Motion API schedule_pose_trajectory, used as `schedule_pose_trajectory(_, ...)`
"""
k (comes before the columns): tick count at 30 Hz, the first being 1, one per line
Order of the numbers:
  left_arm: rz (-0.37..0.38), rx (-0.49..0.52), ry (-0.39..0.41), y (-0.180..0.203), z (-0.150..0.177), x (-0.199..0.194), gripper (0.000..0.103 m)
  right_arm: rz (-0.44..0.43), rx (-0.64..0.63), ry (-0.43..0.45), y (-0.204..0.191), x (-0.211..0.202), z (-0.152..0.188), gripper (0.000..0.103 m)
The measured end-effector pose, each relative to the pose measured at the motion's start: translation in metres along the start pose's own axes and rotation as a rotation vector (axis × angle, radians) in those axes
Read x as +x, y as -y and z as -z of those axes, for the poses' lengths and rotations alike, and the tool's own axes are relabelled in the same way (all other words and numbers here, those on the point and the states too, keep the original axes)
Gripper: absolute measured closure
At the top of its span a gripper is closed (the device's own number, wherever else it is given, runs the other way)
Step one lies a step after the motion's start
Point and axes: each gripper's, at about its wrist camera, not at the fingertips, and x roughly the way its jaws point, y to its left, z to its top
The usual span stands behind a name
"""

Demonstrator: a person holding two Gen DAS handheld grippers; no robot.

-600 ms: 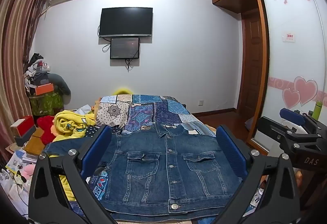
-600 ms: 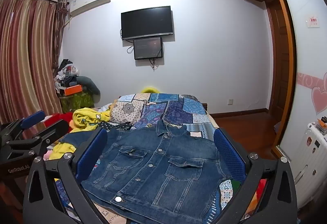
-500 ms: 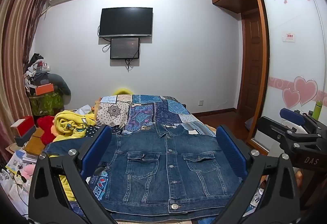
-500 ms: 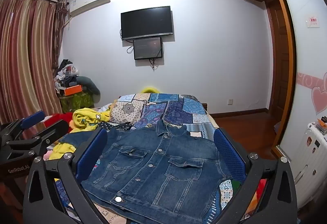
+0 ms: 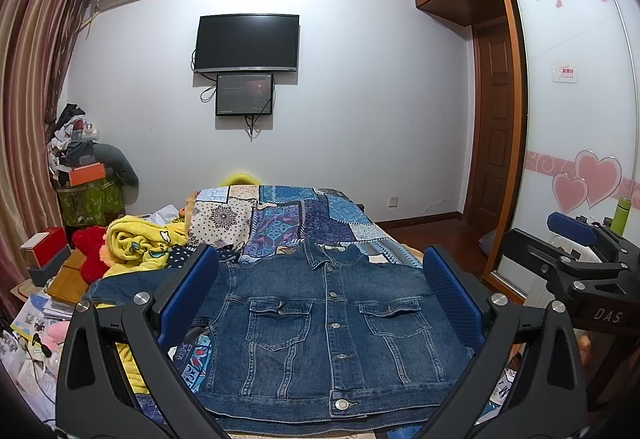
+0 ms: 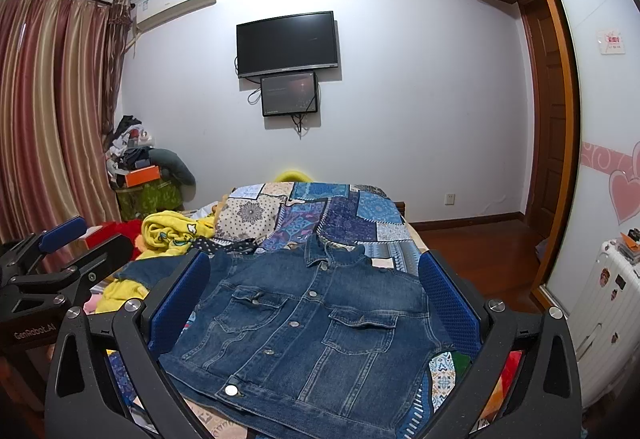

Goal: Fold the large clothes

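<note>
A blue denim jacket [image 5: 320,335] lies flat, front up and buttoned, on a patchwork bed cover [image 5: 296,219]. One sleeve stretches out to the left [image 5: 128,285]. It also shows in the right wrist view [image 6: 304,327]. My left gripper [image 5: 320,291] is open and empty, held above the jacket's near end. My right gripper [image 6: 316,291] is open and empty, also above the jacket. Each gripper shows at the edge of the other's view, the right one [image 5: 580,259] at right and the left one [image 6: 52,271] at left.
A yellow blanket [image 5: 140,243] and a red plush toy [image 5: 90,251] lie left of the jacket. Boxes and papers [image 5: 44,279] crowd the left side. A wardrobe with sliding doors [image 5: 568,119] stands at right, a white suitcase [image 6: 604,311] beside it.
</note>
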Motion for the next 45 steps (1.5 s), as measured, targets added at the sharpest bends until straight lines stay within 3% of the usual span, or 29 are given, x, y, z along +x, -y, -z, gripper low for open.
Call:
schedule_pose_trajectory(28,-0.012,-0.033,-0.018,-0.021,0.006,0.018,0.000,-0.015,-0.017,-0.048,-0.010,0.020,0.003,0.000)
schedule_pose_trajectory(34,-0.017,-0.070,-0.030,-0.042,0.014,0.041,0.000,-0.016,-0.053,-0.102,-0.023,0.041,0.005,0.000)
schedule_pose_trajectory(39,-0.041,-0.112,-0.112,-0.065,0.027,0.071,0.000,-0.027,-0.069,-0.169,-0.031,0.068,0.009,0.000)
schedule_pose_trajectory(45,-0.107,-0.251,-0.160,-0.114,0.051,0.120,0.000,-0.050,-0.092,-0.268,-0.045,0.111,0.023,0.000)
